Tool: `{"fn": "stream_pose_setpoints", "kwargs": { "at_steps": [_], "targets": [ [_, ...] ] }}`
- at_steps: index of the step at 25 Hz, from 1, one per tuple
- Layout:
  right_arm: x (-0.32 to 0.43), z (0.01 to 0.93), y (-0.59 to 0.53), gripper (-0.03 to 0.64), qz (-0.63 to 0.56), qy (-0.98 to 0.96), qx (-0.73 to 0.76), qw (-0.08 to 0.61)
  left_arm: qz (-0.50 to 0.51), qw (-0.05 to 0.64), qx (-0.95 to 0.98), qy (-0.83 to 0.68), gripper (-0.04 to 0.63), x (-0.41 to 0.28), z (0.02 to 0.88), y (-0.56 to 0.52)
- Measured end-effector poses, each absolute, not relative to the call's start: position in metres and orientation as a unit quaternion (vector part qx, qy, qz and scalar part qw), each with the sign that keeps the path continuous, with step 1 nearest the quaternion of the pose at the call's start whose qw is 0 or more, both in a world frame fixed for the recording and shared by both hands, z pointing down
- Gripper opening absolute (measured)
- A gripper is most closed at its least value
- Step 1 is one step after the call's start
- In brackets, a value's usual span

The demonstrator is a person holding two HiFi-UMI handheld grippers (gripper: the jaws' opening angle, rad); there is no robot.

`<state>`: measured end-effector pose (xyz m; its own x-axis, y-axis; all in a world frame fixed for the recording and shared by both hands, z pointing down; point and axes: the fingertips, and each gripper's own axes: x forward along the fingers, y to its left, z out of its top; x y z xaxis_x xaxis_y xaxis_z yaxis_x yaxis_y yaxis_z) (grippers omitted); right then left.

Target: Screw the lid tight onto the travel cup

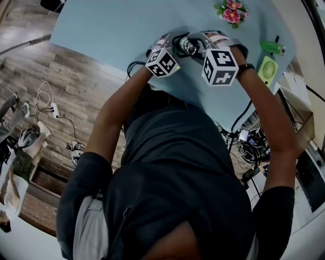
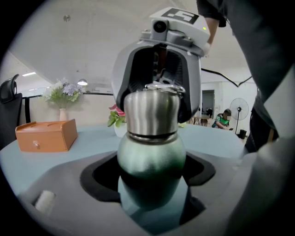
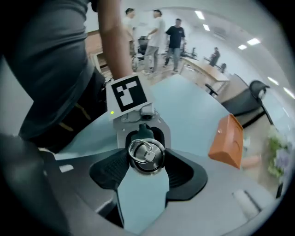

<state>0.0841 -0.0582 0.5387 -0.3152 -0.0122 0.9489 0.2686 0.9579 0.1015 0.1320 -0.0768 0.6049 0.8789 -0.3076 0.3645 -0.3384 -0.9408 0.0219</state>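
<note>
Travel cup [image 2: 151, 156], one only, with a green body, sits upright between your two grippers over the near part of the light blue table [image 1: 111, 30]; whether its base rests on the top you cannot tell from any view. Its one steel lid [image 3: 146, 156], with a ring on its crown, is on the cup's neck. Your left gripper [image 2: 151, 177] comes in from the side, jaws spread wide with the dark pads against the green body. Your right gripper [image 3: 146, 161] comes from above, its two pads closed on the lid's rim from either side. Beyond the cup you have one orange wooden box [image 2: 46, 135], one vase of pale flowers [image 2: 62, 97] and one pot of pink flowers [image 1: 231, 11] at the far edge. One light green fan [image 1: 267, 70] lies near the table's right edge, close to your right forearm. Left of the grippers and ahead of them the tabletop is bare and broad; the near edge runs just below your hands.
</note>
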Motion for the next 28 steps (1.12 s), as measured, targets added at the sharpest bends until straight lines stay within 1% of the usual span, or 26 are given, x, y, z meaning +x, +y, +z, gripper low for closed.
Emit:
{"fn": "stream_pose_setpoints", "kwargs": {
  "at_steps": [4,9,12,17,21,24,26,28],
  "targets": [
    [0.083,0.538,-0.065,0.241,-0.003,-0.836,0.104,0.539,0.182,0.044,0.968,-0.167,0.431,0.131,0.605,-0.076],
    [0.086,0.536,-0.074,0.241,0.131,-0.797,0.377,0.453,0.182,0.042,0.968,-0.168,0.431,0.131,0.606,-0.076],
    [0.088,0.536,-0.077,0.241,0.16,-0.776,0.437,0.426,0.183,0.043,0.968,-0.168,0.431,0.131,0.606,-0.076],
    [0.089,0.536,-0.076,0.242,0.148,-0.78,0.429,0.431,0.184,0.044,0.967,-0.169,0.431,0.131,0.606,-0.076],
    [0.087,0.538,-0.071,0.245,0.142,-0.789,0.39,0.454,0.183,0.044,0.967,-0.169,0.431,0.132,0.606,-0.077],
    [0.082,0.528,-0.065,0.258,0.127,-0.819,0.3,0.472,0.182,0.044,0.968,-0.169,0.431,0.133,0.606,-0.077],
    [0.078,0.517,-0.063,0.258,0.077,-0.839,0.211,0.496,0.181,0.044,0.968,-0.17,0.431,0.131,0.606,-0.078],
    [0.08,0.512,-0.061,0.258,0.015,-0.836,0.114,0.536,0.182,0.045,0.968,-0.17,0.431,0.131,0.606,-0.078]
  ]
}}
